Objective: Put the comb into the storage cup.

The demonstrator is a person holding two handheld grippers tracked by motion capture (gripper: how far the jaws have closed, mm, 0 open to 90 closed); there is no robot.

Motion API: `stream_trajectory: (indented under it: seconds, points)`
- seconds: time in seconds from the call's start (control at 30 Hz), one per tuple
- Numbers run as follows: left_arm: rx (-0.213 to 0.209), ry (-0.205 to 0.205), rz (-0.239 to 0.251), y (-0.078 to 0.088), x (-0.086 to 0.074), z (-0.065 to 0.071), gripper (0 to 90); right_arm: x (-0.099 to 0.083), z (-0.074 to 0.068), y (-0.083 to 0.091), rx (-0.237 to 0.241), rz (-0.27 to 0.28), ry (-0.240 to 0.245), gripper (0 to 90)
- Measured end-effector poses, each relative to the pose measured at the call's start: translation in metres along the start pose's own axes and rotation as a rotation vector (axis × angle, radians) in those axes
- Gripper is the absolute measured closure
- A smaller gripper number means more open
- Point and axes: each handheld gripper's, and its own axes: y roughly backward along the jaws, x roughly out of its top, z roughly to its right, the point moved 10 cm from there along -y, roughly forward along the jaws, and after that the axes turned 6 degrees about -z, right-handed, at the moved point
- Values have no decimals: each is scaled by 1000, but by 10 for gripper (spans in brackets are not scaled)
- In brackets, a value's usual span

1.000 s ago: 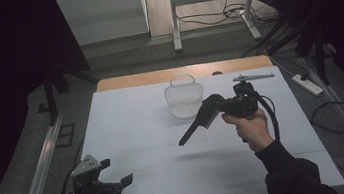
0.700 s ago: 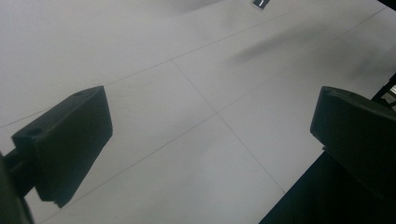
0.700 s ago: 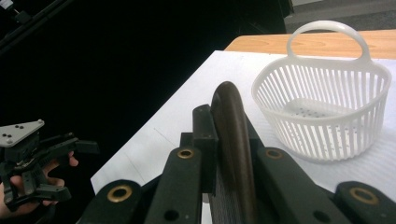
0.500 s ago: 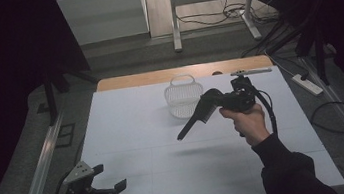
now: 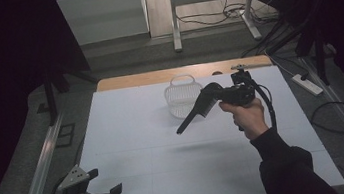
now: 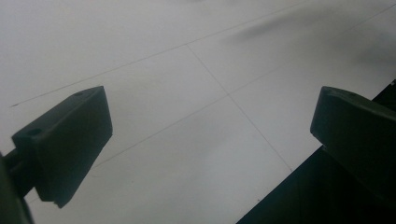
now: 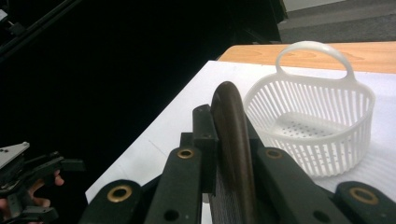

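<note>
Dark tool (image 5: 197, 111): long and slim with a curved, rounded head; black-brown, smooth. Clamped at its head end between the jaws of the right gripper (image 5: 220, 95), held in the air above the middle of the white table (image 5: 129, 133), tilted so its thin end points down toward the table's near-left side. In the right gripper view its arched back (image 7: 231, 135) rises between the jaws.

Basket (image 5: 181, 97): white plastic, oval, slatted walls, perforated floor, one arched handle (image 7: 312, 52) standing up at its far rim. Upright, empty, near the table's far edge, about midway along it, just behind the held tool.
</note>
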Motion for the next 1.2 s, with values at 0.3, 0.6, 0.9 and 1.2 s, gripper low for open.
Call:
stream_trajectory:
  seconds: [0.3, 0.6, 0.9, 1.2]
  points:
    - [-8, -24, -10, 0, -1, 3, 0, 12, 7, -1, -14, 16, -6, 841]
    - [-2, -9, -23, 1, -3, 2, 0, 23, 13, 0, -24, 31, -24, 841]
    - [-13, 2, -30, 0, -3, 1, 4, 33, 17, -1, -39, 43, -30, 841]
    - [-15, 11, -33, -1, -3, 0, 4, 43, 21, -4, -50, 59, -38, 841]
